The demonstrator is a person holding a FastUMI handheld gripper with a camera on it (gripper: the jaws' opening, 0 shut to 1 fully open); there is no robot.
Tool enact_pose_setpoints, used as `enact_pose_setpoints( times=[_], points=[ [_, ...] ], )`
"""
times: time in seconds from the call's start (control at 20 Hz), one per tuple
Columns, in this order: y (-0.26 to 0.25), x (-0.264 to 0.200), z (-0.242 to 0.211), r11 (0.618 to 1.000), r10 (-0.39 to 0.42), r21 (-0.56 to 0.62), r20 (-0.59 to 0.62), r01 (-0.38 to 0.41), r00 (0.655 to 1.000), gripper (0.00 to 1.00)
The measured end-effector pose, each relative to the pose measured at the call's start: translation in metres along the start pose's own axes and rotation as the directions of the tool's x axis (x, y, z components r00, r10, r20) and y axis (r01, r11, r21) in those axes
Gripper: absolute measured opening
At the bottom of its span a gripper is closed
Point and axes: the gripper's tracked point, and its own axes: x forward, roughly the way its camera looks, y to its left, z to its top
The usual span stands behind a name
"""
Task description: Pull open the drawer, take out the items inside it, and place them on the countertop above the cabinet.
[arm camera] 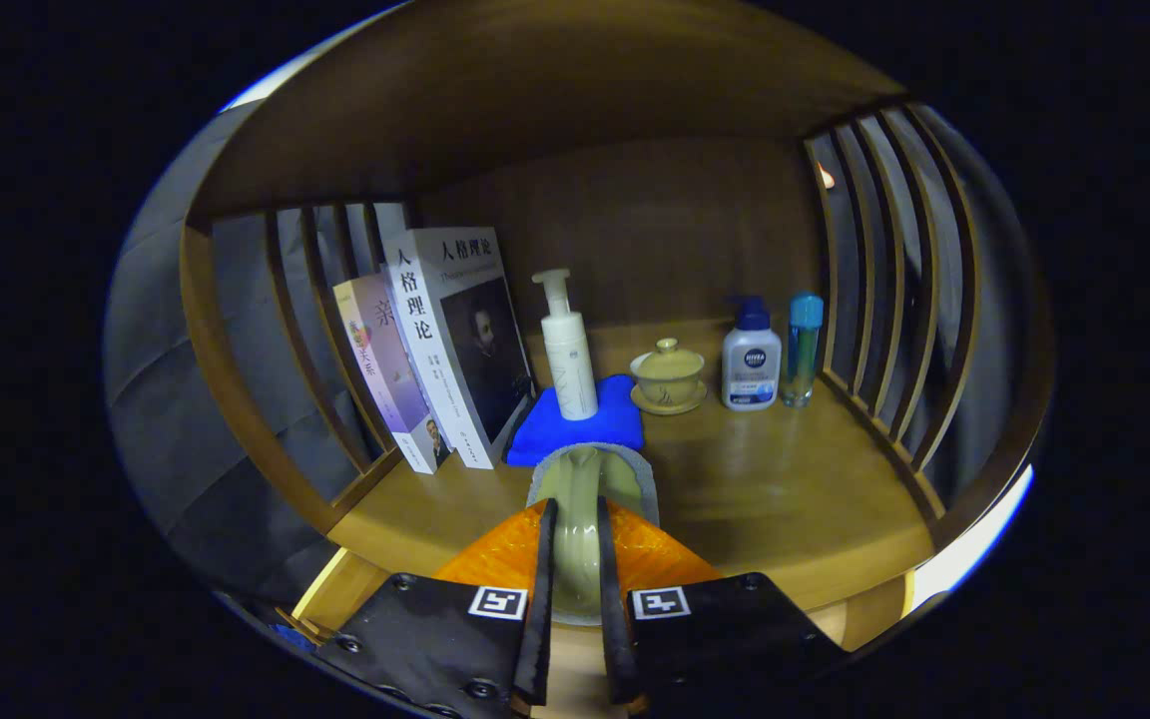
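Observation:
My gripper (pixel 575 511) is shut on a pale green pad with a grey rim (pixel 585 471), both fingers pressing its sides. The pad sticks out ahead of the fingertips, over the front part of the wooden countertop (pixel 775 499). Whether it touches the wood I cannot tell. Just beyond the pad lies a blue cloth (pixel 615 424) with a white pump bottle (pixel 569 350) standing on it. The drawer is hidden below the fingers.
Two books (pixel 435 350) lean against the left slatted side. A lidded tea cup on a saucer (pixel 668 377), a white bottle with a blue cap (pixel 751 358) and a slim blue-capped bottle (pixel 803 350) stand at the back right. Slatted walls close both sides.

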Motion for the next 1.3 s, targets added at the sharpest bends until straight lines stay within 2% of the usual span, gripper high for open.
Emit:
enact_pose_setpoints(
  times=[0.2, 0.35, 0.5, 0.7, 0.85, 1.0, 1.05, 1.3],
  points=[
    [-0.017, 0.019, -0.010, 0.995, -0.096, 0.026, -0.011, 0.097, 0.995, 0.24],
    [-0.018, 0.026, -0.014, 0.991, -0.106, 0.077, -0.014, 0.107, 0.994, 0.25],
    [-0.018, 0.022, -0.013, 0.992, -0.106, 0.069, 0.005, 0.105, 0.994, 0.50],
    [-0.008, -0.011, -0.005, 0.997, -0.067, 0.038, 0.104, 0.063, 0.992, 0.83],
    [0.000, -0.048, -0.007, 1.000, -0.026, 0.007, 0.154, 0.026, 0.988, 0.83],
    [0.005, -0.084, -0.011, 0.999, 0.003, -0.039, 0.205, 0.005, 0.979, 0.89],
    [0.004, -0.095, -0.012, 0.998, 0.003, -0.058, 0.223, 0.010, 0.975, 0.94],
    [0.005, -0.154, -0.033, 0.987, -0.019, -0.146, 0.350, 0.075, 0.937, 0.99]
  ],
)
